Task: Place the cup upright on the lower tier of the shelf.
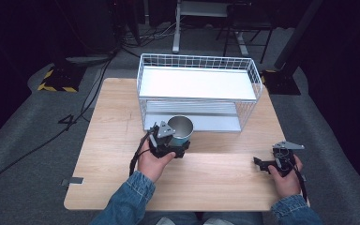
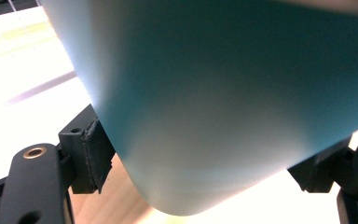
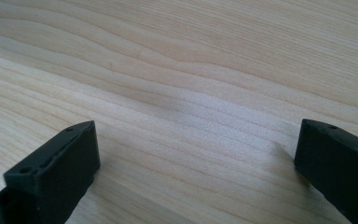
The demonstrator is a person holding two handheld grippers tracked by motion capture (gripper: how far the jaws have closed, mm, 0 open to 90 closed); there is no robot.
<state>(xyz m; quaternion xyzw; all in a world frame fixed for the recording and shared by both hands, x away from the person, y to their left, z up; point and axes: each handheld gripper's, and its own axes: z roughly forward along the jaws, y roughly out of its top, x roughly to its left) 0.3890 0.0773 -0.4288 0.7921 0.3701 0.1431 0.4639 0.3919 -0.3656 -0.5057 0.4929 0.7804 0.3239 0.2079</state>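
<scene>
- Denim sleeves (image 1: 131, 199) come in from the bottom edge of the high view, each hand holding a gripper over the wooden table (image 1: 108, 140).
- Left gripper (image 1: 168, 140): its jaws are closed on the lower wall of a teal cup (image 1: 180, 129) with a shiny metal inside, one black pad (image 2: 91, 151) pressed against the cup's side in the left gripper view. The cup's rounded bottom seems to stand clear of the wood there, so I judge it lifted a little and tilted, though the contact is hard to make out.
- Wire rack (image 1: 199, 91): the cup sits just in front of the rack's lower shelf, at its left part. Both the white upper shelf and the lower shelf are bare.
- Right gripper (image 1: 274, 164): jaws wide apart, holding nothing, resting low near the table's right edge, with plain wood grain between them in the right gripper view.
- Progress, as I judge it: the grasp is done and the carry has begun. Left to do would be setting the cup on a shelf, likely the lower one it faces, and letting go.
</scene>
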